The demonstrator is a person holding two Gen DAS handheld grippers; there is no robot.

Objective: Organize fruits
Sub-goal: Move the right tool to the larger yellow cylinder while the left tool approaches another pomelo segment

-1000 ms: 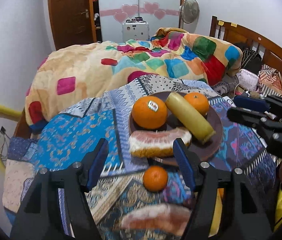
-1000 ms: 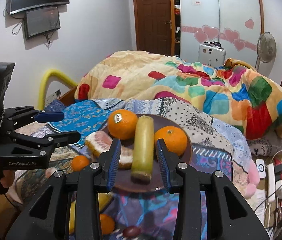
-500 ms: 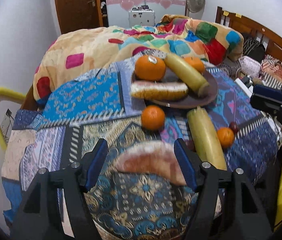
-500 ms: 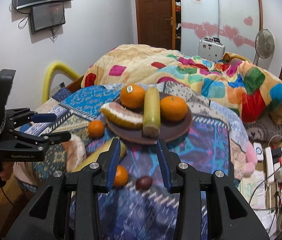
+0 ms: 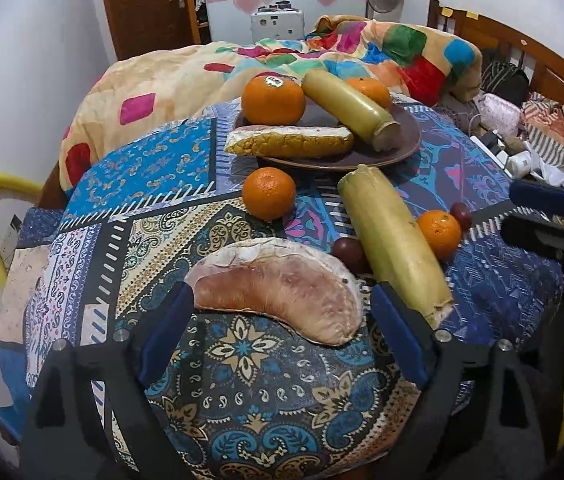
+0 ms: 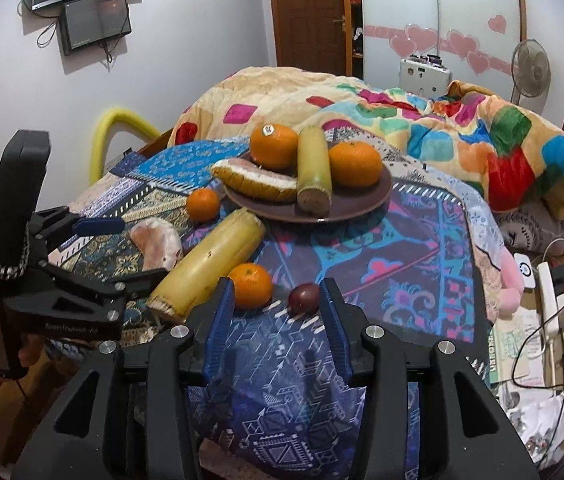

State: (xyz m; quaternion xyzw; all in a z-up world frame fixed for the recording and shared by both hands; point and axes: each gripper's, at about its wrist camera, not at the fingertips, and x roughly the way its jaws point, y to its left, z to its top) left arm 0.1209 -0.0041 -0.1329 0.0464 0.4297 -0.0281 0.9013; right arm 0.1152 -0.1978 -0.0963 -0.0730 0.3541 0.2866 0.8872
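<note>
A: How are the hand-held grippers seen?

B: The left hand-held gripper (image 5: 278, 320) is spread around a pomelo wedge (image 5: 282, 296) on the bench (image 5: 154, 240), ungripped. The right hand-held gripper (image 6: 278, 312) is held apart, empty; an orange (image 6: 250, 285) and a plum (image 6: 303, 298) lie just ahead.

Evenly lit from overhead indoor light, with soft shadows under the plate (image 6: 361, 208). Strong fisheye bending and dark corners; slightly soft focus toward edges.
</note>
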